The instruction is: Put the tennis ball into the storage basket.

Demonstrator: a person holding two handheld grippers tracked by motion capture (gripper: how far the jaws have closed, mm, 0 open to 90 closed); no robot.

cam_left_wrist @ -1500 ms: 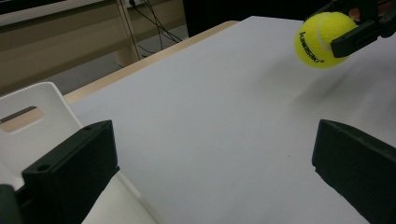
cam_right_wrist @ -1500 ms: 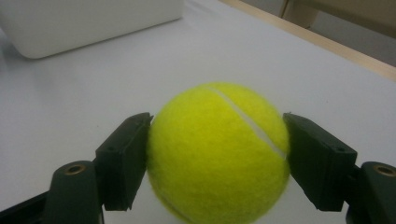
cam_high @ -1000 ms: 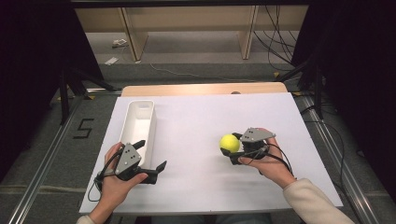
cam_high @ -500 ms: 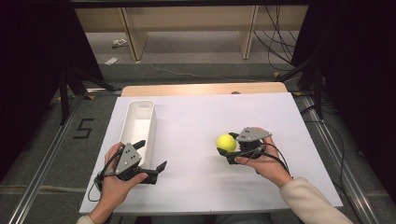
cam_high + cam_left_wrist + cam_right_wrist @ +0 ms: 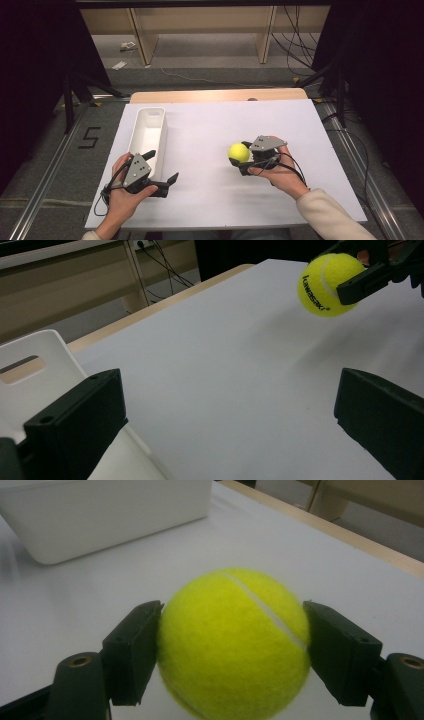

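Observation:
A yellow tennis ball is clamped between the jaws of my right gripper, right of the table's middle. In the right gripper view the ball sits tight between both black jaws, lifted a little off the white surface. My left gripper rests near the front left, open with nothing between its jaws. Its own view shows the wide gap of the left gripper and, farther off, the ball held by the other gripper. A white bin stands lengthwise at the left, just beyond the left gripper.
The white table sheet spreads between the bin and the ball. A wooden table edge runs along the back. Beyond it are the floor, shelf legs and cables. Metal rails flank the table on both sides.
My right gripper has carried the ball slightly leftward, toward the bin. The left gripper has stayed where it was.

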